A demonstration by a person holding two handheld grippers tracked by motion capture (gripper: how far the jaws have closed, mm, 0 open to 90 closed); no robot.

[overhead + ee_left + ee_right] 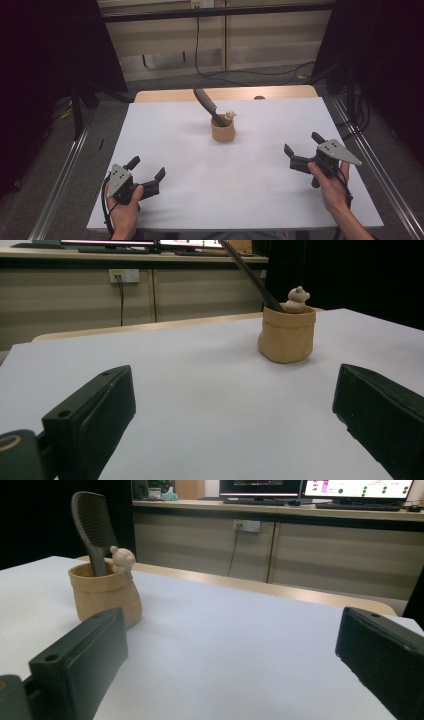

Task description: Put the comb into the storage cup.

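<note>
In the right gripper view, spatula shows slots.

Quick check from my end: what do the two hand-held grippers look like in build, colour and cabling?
The left hand-held gripper and right hand-held gripper match: black bodies, each with two blocky black jaws and a grey three-cornered plate with small dark holes on top. A black cable trails from each along the forearm. The forearms are bare, no sleeves.

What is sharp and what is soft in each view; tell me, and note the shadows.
High view: even light, faint shadows under the left gripper and right gripper. Left gripper view: tan pot fairly sharp, near jaws soft, table slightly washed out. Right gripper view: pot with dark utensil clear, monitors glare.
</note>
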